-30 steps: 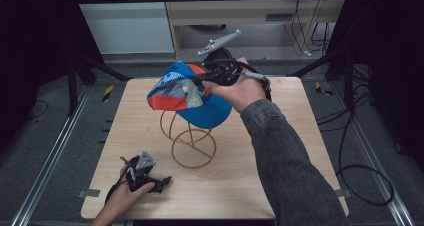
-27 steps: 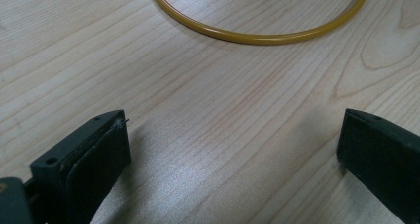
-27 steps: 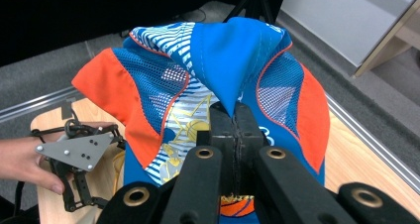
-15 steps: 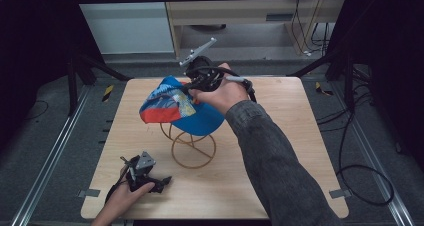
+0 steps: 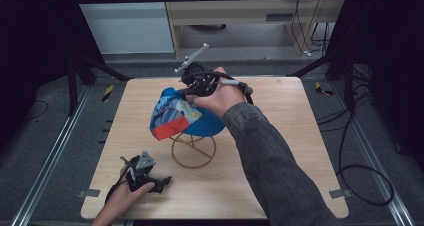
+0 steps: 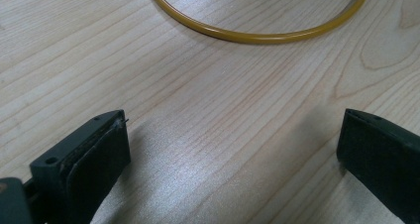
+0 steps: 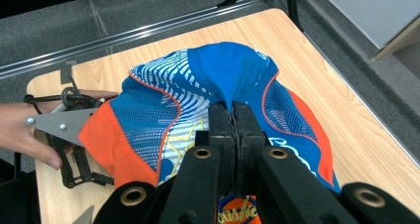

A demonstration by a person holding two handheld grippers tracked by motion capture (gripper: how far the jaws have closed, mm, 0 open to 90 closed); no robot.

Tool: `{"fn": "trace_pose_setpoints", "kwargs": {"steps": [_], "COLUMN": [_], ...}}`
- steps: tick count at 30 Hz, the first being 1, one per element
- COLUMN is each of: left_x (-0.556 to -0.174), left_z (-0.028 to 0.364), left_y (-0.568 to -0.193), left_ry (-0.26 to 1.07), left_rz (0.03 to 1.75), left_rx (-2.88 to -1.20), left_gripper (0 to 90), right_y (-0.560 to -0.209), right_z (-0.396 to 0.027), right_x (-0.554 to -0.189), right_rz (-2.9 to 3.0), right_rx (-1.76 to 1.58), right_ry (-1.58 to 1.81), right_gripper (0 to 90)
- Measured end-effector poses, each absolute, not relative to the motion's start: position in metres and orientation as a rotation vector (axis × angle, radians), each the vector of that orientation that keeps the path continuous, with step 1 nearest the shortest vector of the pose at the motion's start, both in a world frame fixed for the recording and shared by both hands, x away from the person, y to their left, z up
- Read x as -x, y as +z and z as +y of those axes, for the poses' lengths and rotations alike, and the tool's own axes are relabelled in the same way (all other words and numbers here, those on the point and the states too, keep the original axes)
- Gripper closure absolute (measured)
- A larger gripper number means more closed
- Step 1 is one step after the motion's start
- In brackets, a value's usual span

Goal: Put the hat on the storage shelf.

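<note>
A blue cap [image 5: 179,117] with white stripes, mesh panels and an orange brim hangs tilted over a gold wire stand [image 5: 193,149] at the middle of the wooden table [image 5: 280,151]. My right gripper [image 5: 188,92] is shut on the cap's back edge from the far side. In the right gripper view its jaws [image 7: 231,108] pinch a fold of the cap [image 7: 223,70]. My left gripper [image 5: 163,180] rests low at the table's front left, held by a hand. It stands open [image 6: 233,135] over bare wood, short of the stand's base ring [image 6: 257,34].
The left gripper [image 7: 74,130] and its hand lie beyond the cap's brim in the right gripper view. Metal rails run along the floor on both sides. Cables lie on the floor at the right, and a cabinet stands behind the table.
The right hand has carried the cap leftward and down, closer onto the wire stand, with the orange brim swinging toward the front left. The left gripper has stayed put.
</note>
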State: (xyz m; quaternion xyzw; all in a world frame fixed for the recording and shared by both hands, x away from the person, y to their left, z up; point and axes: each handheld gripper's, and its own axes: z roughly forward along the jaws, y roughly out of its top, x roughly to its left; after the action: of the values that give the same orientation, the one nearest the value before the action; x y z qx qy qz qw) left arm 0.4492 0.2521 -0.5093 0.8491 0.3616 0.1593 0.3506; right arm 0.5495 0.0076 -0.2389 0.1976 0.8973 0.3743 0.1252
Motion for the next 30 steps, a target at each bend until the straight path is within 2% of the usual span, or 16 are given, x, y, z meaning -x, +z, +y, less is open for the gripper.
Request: {"fn": "trace_pose_setpoints", "kwargs": {"steps": [6, 10, 14, 16, 17, 18, 30], "left_x": [-0.449, -0.449, -0.449, -0.449, -0.449, -0.449, -0.449], "left_z": [0.252, 0.252, 0.252, 0.252, 0.252, 0.252, 0.252], "left_y": [-0.509, -0.509, -0.509, -0.509, -0.509, -0.509, -0.509], "left_ry": [0.412, 0.412, 0.412, 0.412, 0.412, 0.413, 0.413], "left_rz": [0.934, 0.935, 0.935, 0.935, 0.935, 0.935, 0.936], "left_rx": [-2.201, -2.201, -2.2, -2.2, -2.2, -2.2, -2.199], "left_gripper": [0.0, 0.0, 0.0, 0.0, 0.0, 0.0, 0.0], "right_y": [-0.239, -0.238, -0.238, -0.238, -0.238, -0.238, -0.239], "right_z": [0.005, 0.002, -0.002, -0.004, -0.004, -0.007, -0.017], "right_x": [-0.551, -0.548, -0.548, -0.547, -0.547, -0.546, -0.538], "right_rz": [2.613, 2.608, 2.595, 2.589, 2.589, 2.581, 2.545], "right_rx": [-0.587, -0.583, -0.614, -0.621, -0.621, -0.631, -0.664], "right_ry": [1.098, 1.107, 1.12, 1.131, 1.131, 1.125, 1.166], "right_gripper": [86.7, 78.0, 62.4, 56.8, 56.8, 51.0, 37.2]}}
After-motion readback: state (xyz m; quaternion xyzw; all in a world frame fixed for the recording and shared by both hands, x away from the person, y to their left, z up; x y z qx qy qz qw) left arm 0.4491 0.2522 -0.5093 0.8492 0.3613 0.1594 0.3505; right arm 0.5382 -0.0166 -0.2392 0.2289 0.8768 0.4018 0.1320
